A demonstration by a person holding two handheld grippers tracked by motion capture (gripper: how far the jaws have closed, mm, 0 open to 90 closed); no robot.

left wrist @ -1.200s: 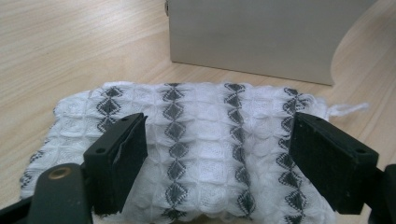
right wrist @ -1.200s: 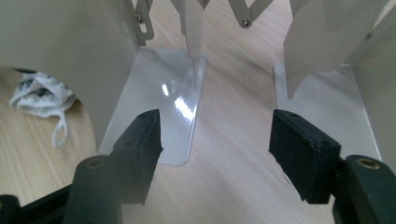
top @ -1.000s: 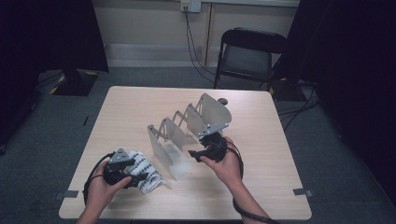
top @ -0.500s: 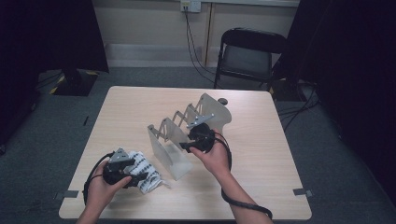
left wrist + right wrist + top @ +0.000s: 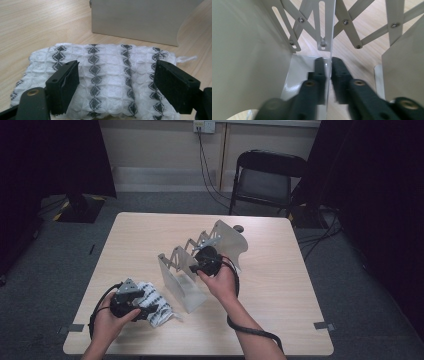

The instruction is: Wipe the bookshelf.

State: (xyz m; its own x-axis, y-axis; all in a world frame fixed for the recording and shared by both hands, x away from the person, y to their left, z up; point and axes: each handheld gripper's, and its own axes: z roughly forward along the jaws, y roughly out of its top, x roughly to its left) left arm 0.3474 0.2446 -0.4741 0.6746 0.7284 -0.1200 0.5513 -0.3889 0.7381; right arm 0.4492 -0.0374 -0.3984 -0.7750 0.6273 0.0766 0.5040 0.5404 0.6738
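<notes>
A metal accordion rack (image 5: 181, 282) with several upright plates stands in the middle of the table. My right gripper (image 5: 199, 265) reaches in among its middle plates. In the right gripper view its jaws (image 5: 329, 63) have just been closing and now pinch the thin edge of one divider plate (image 5: 332, 30). A white cloth with black diamond stripes (image 5: 156, 306) lies flat near the table's front left. My left gripper (image 5: 142, 304) rests low over this cloth (image 5: 107, 65), its jaws (image 5: 117, 82) wide apart and pressing on nothing.
The wooden table (image 5: 280, 285) has bare room to the right of the rack. A small dark knob (image 5: 239, 228) sits behind the rack's rear plate. A black folding chair (image 5: 267, 175) stands beyond the far edge.
My right gripper moved left and forward into the rack and shut on a middle plate. The left gripper and the cloth stayed put.
</notes>
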